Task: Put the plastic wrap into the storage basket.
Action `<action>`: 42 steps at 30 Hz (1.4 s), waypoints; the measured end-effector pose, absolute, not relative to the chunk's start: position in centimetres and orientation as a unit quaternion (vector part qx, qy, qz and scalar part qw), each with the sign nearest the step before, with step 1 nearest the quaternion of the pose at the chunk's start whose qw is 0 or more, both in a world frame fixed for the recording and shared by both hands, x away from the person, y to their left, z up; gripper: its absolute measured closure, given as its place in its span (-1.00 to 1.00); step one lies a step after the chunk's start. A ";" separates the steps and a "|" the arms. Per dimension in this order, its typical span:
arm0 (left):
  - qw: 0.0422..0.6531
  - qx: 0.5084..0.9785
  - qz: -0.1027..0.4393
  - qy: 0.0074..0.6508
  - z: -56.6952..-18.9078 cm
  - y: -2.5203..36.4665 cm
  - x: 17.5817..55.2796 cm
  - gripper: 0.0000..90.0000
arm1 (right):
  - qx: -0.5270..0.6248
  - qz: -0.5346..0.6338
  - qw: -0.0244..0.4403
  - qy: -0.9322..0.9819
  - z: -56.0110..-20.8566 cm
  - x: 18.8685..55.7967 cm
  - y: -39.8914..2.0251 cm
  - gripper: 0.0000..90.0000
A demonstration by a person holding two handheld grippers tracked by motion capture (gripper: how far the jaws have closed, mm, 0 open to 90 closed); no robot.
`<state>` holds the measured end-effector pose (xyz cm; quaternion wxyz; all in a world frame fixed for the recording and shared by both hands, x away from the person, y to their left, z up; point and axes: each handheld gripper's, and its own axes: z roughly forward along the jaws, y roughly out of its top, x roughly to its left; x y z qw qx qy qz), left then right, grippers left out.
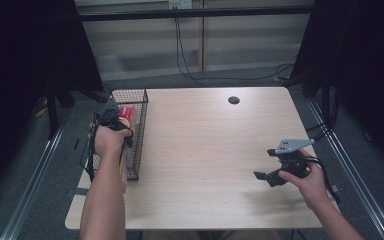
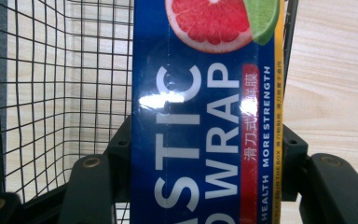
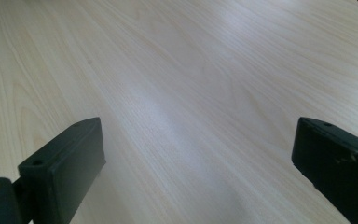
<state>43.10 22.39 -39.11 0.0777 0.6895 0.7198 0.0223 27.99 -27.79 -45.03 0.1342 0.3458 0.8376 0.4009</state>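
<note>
Pale wood counter [image 1: 205,150] under me. Near edge: my right tongs [image 3: 198,163] hang over bare wood, jaws spread wide, nothing between them. My left tongs [image 2: 205,182] are clamped on a blue plastic wrap box [image 2: 205,116], which sits inside the wire basket [image 1: 137,135] at the counter's left edge. Farther back, a dark round hole [image 1: 234,100] in the counter.

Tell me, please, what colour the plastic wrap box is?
Mainly blue, with white lettering: the plastic wrap box shows best in the left gripper view.
</note>
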 end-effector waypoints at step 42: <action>0.056 0.686 0.028 0.725 -40.6 21.6 44.0 -0.10 | 0.342 0.402 0.130 0.839 -45.2 28.3 -27.7 -0.95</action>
